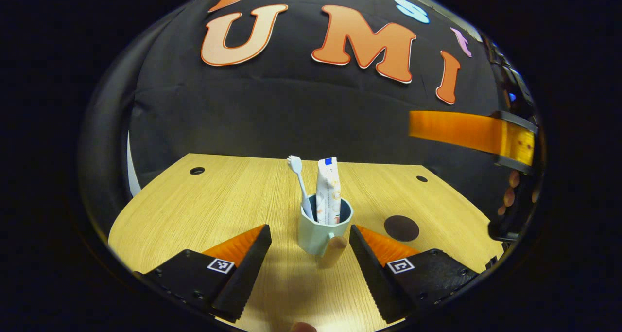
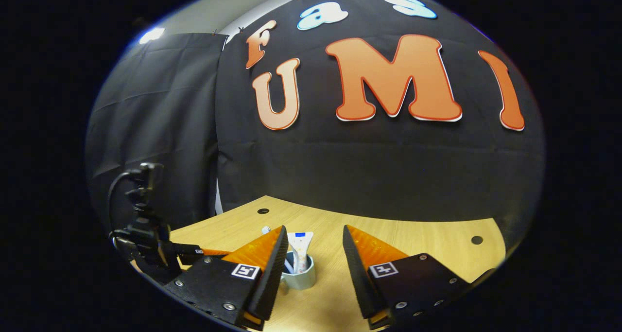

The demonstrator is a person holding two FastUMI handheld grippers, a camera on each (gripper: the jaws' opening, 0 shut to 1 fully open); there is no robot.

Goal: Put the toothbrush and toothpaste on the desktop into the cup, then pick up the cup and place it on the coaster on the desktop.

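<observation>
Between the spread left tongs (image 1: 308,259) stands the cup (image 1: 320,235), untouched; right tongs (image 2: 311,269) spread too.

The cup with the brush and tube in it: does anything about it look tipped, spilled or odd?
Nothing stands out. The cup stands upright on the desktop, toothbrush and toothpaste standing inside. It just isn't on the dark round coaster yet.
</observation>
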